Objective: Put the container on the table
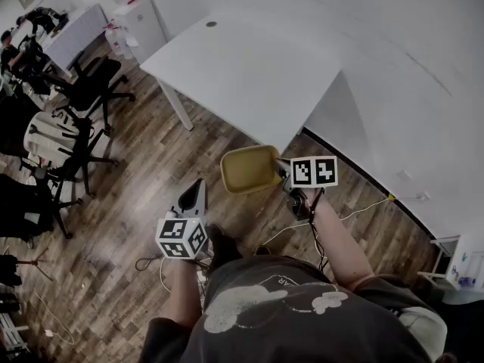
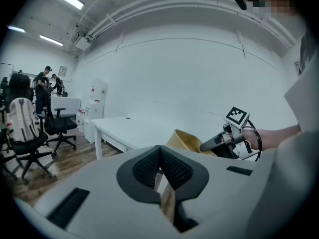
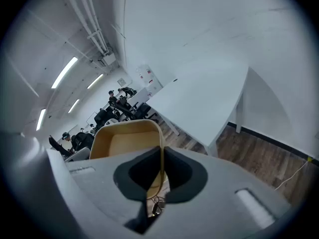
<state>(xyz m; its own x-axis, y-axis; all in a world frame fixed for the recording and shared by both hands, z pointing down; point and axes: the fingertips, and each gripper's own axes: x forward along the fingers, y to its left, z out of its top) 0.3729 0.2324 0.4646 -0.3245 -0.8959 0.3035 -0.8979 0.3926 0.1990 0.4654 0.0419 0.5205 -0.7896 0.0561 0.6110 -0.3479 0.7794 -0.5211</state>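
Right gripper clamps rim of yellow sq. container.

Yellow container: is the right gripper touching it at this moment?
Touching. In its own view, the right gripper is shut on the yellow container: the container's thin wall runs between the two pads.

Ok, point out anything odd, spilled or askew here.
Nothing stands out. The yellow container looks empty and intact. The right gripper pinches it by its rim and holds it in the air over the wood floor, short of the white table. No spill is visible.
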